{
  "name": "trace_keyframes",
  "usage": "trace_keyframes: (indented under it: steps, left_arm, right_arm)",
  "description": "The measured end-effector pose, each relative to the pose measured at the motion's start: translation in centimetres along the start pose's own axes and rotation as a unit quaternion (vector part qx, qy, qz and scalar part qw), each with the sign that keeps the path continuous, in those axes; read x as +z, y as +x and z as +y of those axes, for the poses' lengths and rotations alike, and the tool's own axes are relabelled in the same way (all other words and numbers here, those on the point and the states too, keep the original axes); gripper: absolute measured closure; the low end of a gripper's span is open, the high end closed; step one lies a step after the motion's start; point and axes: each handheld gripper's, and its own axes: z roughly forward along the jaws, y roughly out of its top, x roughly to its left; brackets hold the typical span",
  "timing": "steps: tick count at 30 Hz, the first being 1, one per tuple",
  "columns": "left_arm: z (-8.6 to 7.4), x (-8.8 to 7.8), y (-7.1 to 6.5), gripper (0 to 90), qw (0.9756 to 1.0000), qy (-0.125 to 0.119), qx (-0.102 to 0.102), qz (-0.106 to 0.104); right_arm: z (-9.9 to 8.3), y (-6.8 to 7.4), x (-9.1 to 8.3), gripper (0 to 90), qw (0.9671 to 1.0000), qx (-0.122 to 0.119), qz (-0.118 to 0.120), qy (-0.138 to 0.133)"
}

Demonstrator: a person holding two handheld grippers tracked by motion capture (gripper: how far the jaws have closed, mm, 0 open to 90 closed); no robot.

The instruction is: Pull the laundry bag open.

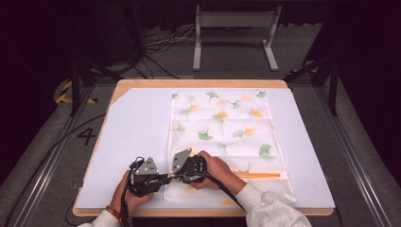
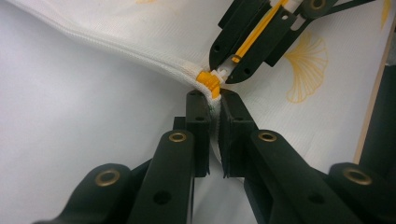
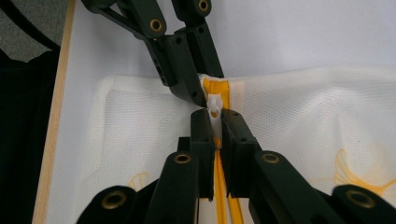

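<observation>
I am looking at two black grippers. The left gripper is carrying a grey three-cornered plate, and so is the right gripper. Brass-coloured rivets are showing on the black fingers and their linkage arms, beside plain round holes. A black cable is trailing from each gripper. Light grey sleeves are covering both wrists, and the left wrist is wearing what may be a reddish bracelet.
</observation>
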Motion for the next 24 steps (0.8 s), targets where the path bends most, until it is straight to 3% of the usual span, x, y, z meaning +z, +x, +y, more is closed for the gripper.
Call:
trace_keyframes:
  steps: [5,8,10,24]
  left_arm:
    - [0.04,-0.10,-0.22,83.9,1.0000,-0.004,0.006,0.003]
    - [0.04,-0.09,-0.30,83.9,1.0000,-0.002,0.007,0.004]
    - [0.05,-0.05,-0.30,83.9,0.9999,0.000,0.011,0.004]
    - [0.02,-0.28,-0.16,84.0,0.9999,-0.012,0.001,0.000]
  right_arm:
    - [0.03,0.13,-0.02,83.5,1.0000,-0.005,-0.007,0.000]
    - [-0.03,0.10,0.15,77.9,1.0000,0.000,-0.008,0.000]
    - [-0.01,0.19,0.24,82.7,1.0000,-0.004,-0.007,0.002]
    - [-0.04,0.58,0.30,90.0,0.9995,-0.019,-0.020,0.014]
